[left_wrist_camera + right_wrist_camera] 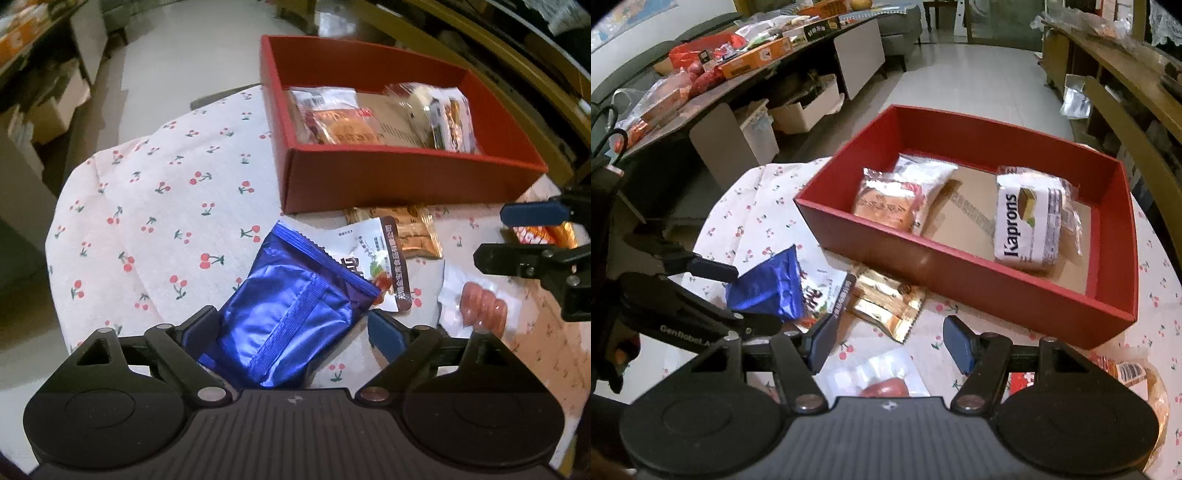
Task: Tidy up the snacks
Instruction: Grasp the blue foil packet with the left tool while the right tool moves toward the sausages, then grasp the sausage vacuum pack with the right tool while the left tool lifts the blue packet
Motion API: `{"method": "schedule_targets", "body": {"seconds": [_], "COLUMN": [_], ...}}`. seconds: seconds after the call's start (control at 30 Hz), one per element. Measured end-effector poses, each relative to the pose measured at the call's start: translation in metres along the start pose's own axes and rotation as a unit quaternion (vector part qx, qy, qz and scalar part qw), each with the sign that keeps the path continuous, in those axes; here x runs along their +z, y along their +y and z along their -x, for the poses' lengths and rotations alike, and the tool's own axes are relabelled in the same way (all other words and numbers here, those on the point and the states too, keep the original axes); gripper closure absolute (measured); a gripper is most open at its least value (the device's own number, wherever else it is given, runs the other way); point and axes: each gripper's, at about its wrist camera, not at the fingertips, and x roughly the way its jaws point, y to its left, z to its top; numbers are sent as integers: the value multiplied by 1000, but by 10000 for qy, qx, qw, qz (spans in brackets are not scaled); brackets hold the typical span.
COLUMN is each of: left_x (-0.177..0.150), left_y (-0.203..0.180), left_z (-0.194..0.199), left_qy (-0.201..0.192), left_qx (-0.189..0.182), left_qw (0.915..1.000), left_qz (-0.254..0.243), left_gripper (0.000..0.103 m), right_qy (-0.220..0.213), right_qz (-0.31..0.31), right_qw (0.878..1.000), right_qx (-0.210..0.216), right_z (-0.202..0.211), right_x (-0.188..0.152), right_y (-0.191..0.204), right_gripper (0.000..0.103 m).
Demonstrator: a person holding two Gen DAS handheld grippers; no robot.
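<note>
You are holding the left gripper (291, 328) spread wide over the shiny blue foil snack pouch (291, 306), and the pouch is lying between its blue pads without being pressed. This pouch is lying on the white tablecloth with red cherry print (155, 192), just in front of the red cardboard box (388, 177), and it is partly covering a white printed packet (384, 254). I judge that it is light, soft and puffy, with slippery foil, so you are better pinching it across the middle, beside the raised back seam, and closing gently so that the content is not crushed.

Your right gripper (890, 341) is hanging about half spread and is holding nothing; under it a clear packet of pink sausages (882, 380) is lying. A little further, a golden foil packet (886, 306) is lying against the box wall.

Inside the box, an orange cake in a clear wrapper (886, 206) and a white "Kaprons" pack (1027, 225) are already resting on the brown cardboard bottom, with free space between them for the pouch.
</note>
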Motion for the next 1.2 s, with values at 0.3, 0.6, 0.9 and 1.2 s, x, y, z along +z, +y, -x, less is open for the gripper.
{"method": "schedule_targets", "body": {"seconds": [0.3, 0.6, 0.9, 1.2], "left_x": [5, 0, -20, -30], "left_y": [-2, -9, -22, -27], "left_z": [-15, -14, 11, 11], "left_qy": [153, 172, 84, 141], "left_qx": [100, 351, 348, 246], "left_qw": [9986, 9991, 9986, 9978], "left_qz": [-495, -183, 381, 598], "left_gripper": [10, 25, 35, 33], "right_qy": [184, 396, 656, 784], "right_qz": [38, -47, 220, 855], "right_qw": [9998, 9992, 9976, 9932], "right_qx": [19, -32, 22, 125], "right_z": [-4, -13, -21, -35], "right_x": [-13, -14, -29, -37], "right_y": [1, -7, -5, 13], "right_gripper": [31, 30, 30, 18]}}
